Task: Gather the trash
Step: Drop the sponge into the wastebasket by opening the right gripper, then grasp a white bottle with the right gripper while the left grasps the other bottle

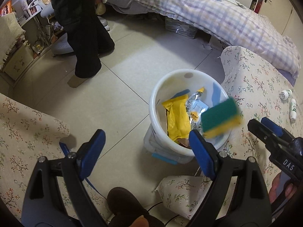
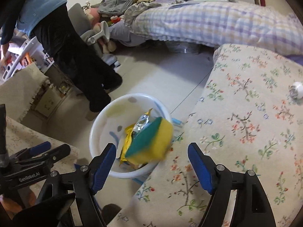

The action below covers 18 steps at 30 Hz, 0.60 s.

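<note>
A white bin point(image 1: 161, 92) point(image 2: 100, 124) stands on the tiled floor between two floral-covered surfaces. It holds a yellow wrapper point(image 1: 178, 119) point(image 2: 127, 141) and a silver foil packet point(image 1: 195, 102) point(image 2: 142, 123). A green and yellow sponge point(image 1: 220, 118) point(image 2: 151, 141) is blurred in mid-air over the bin's rim, touching neither gripper. My left gripper point(image 1: 149, 147) is open and empty above the floor beside the bin. My right gripper point(image 2: 151, 160) is open and empty just behind the sponge; it also shows in the left wrist view point(image 1: 265, 124).
A floral-covered table point(image 2: 246, 132) point(image 1: 255, 87) lies right of the bin with small white bottles point(image 1: 286, 94) point(image 2: 296, 90) on it. A person in black trousers point(image 1: 81, 37) point(image 2: 75, 56) stands at the left. A bed with a checked quilt point(image 1: 217, 19) is behind.
</note>
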Each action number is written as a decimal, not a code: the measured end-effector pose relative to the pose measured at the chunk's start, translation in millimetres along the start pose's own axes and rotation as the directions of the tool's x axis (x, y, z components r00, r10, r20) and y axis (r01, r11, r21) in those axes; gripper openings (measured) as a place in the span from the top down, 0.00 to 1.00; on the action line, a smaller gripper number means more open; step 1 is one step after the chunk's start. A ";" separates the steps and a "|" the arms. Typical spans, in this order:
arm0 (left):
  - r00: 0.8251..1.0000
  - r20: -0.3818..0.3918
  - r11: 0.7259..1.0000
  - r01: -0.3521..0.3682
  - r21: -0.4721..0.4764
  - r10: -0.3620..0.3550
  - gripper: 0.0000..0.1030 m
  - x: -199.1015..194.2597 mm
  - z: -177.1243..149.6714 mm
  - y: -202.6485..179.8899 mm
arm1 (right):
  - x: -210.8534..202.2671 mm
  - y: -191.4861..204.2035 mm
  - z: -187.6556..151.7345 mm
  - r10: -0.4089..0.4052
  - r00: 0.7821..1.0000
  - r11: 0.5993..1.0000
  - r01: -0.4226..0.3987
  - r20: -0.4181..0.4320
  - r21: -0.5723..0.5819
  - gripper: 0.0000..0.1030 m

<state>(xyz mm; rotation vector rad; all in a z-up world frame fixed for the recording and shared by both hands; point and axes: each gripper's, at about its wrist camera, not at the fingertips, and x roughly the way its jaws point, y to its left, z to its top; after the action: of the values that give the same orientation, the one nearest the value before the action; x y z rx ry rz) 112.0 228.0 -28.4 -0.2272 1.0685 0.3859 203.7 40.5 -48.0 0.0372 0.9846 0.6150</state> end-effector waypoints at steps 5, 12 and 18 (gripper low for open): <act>1.000 -0.002 1.000 0.001 0.012 -0.001 0.13 -1.4 -0.6 -5.9 | -11.5 -6.1 -0.2 -0.044 0.999 0.999 0.044 0.001 -0.022 0.23; 1.000 -0.009 1.000 0.013 0.016 -0.013 0.13 -2.9 -1.4 -16.3 | -28.1 -34.4 -3.3 -0.089 0.996 0.996 0.089 -0.007 0.016 0.23; 1.000 -0.016 0.999 0.014 0.032 -0.013 0.13 -0.9 -1.2 -34.7 | -49.8 -79.7 -3.0 -0.180 0.984 0.980 0.178 0.010 0.091 0.23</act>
<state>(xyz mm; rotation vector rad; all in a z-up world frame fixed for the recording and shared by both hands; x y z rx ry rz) 124.9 195.8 -28.3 -0.2093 1.0873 0.3552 218.9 -51.4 -35.4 0.0328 0.9851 0.4042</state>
